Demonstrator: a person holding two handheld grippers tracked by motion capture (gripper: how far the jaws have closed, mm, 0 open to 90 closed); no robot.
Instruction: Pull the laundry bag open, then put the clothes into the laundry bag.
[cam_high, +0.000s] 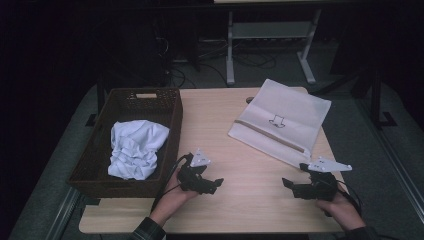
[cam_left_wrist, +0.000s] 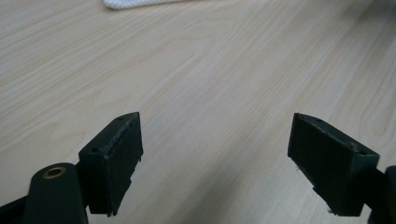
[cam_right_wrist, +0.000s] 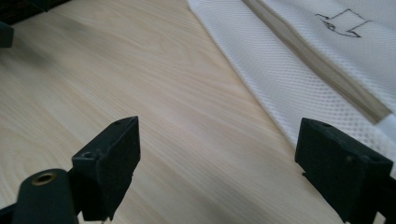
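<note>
Both of your grippers are over bare table (cam_high: 235, 150), near the front edge, nothing held.

Left gripper (cam_high: 216, 184): jaws spread wide, empty. Its own view looks along the wood grain, with just a sliver of white mesh at the top edge. It sits just right of the brown wicker basket (cam_high: 170, 145), not touching it.

Right gripper (cam_high: 287, 184): jaws also wide apart, empty. It sits just below the near edge of the white mesh bag (cam_high: 280, 120); in the right gripper view the bag (cam_right_wrist: 289, 70) runs diagonally ahead of the jaws, close to the right-hand one, but I can't tell whether that one touches it.

Bag lies flat on the far right part of the table, its far corner hanging over the back edge, small black drawn mark on top, a tan strip running across it.

Crumpled white cloth (cam_high: 135, 150) is inside the basket, toward its near end. The basket stands on the table's left side.
</note>
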